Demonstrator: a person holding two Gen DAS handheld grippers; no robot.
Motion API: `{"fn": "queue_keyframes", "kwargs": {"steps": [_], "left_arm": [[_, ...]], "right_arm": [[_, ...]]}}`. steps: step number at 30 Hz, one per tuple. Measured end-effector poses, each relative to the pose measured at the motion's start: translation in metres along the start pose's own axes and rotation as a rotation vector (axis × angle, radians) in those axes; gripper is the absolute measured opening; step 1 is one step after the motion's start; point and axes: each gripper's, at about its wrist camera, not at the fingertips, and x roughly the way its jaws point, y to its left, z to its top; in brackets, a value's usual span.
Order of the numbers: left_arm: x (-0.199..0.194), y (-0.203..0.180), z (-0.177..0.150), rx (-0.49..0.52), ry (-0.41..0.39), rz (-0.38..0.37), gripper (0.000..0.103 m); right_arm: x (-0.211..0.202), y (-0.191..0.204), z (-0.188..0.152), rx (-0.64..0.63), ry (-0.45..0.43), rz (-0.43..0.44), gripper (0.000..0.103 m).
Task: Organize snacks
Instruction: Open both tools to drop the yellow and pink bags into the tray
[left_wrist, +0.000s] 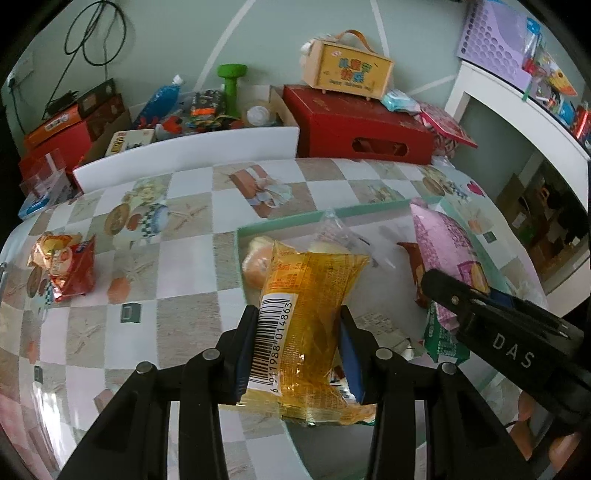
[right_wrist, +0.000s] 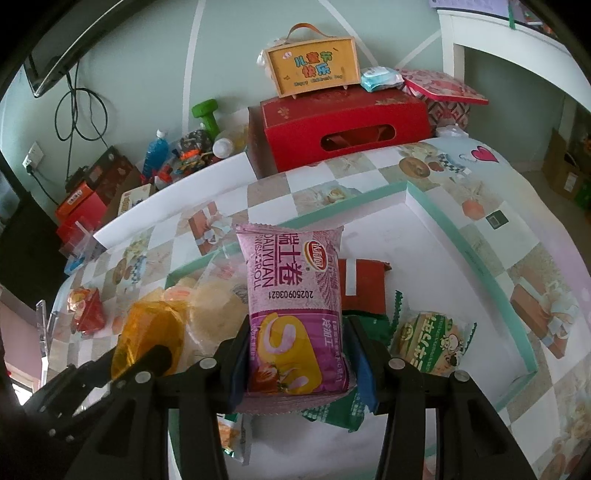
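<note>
Table (left_wrist: 192, 295) w/ a checkered, picture-print cloth fills both views. On it sits a shallow white tray w/ mint-green rim (right_wrist: 476, 258), holding most of the snacks.

Behind the table, against the wall: a red gift box (left_wrist: 362, 125) w/ a yellow carry box (left_wrist: 347, 70) standing on top, and a green dumbbell (left_wrist: 232, 86) among clutter to the left.

Left gripper (left_wrist: 299, 354) is clamped on an orange snack pack (left_wrist: 306, 317), pads pressing both long sides near its lower half; barcode faces the cam. The pack sticks out fwd past the fingertips, over the tray's near-left corner, above a clear-wrapped bun (left_wrist: 258, 266) lying in the tray. In the right wrist view the same orange pack (right_wrist: 151, 332) shows at lower left, beside the pink one.

Right gripper (right_wrist: 299, 362) grips a pink Swiss-roll pack (right_wrist: 291, 295) across its width, jaws about a third open around it; the pack stands up lengthwise from the fingers, over the tray's middle. In the left wrist view this pack (left_wrist: 443, 247) is at right, w/ the right gripper's black body (left_wrist: 509, 332) below it.

Under/behind the pink pack in the tray: a red-brown packet (right_wrist: 364, 284), a dark green wrapper (right_wrist: 369, 325), and a light green round-biscuit pack (right_wrist: 428, 339) just to the right.

A red snack bag (left_wrist: 64, 266) lies on the cloth outside the tray, well apart to the left.
</note>
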Motion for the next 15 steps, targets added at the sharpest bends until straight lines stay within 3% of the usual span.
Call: {"fn": "queue_keyframes", "kwargs": {"steps": [15], "left_arm": [[0.016, -0.029, 0.001, 0.086, 0.002, -0.008, 0.043]], "right_arm": [[0.001, -0.008, 0.003, 0.009, -0.007, -0.024, 0.051]]}}
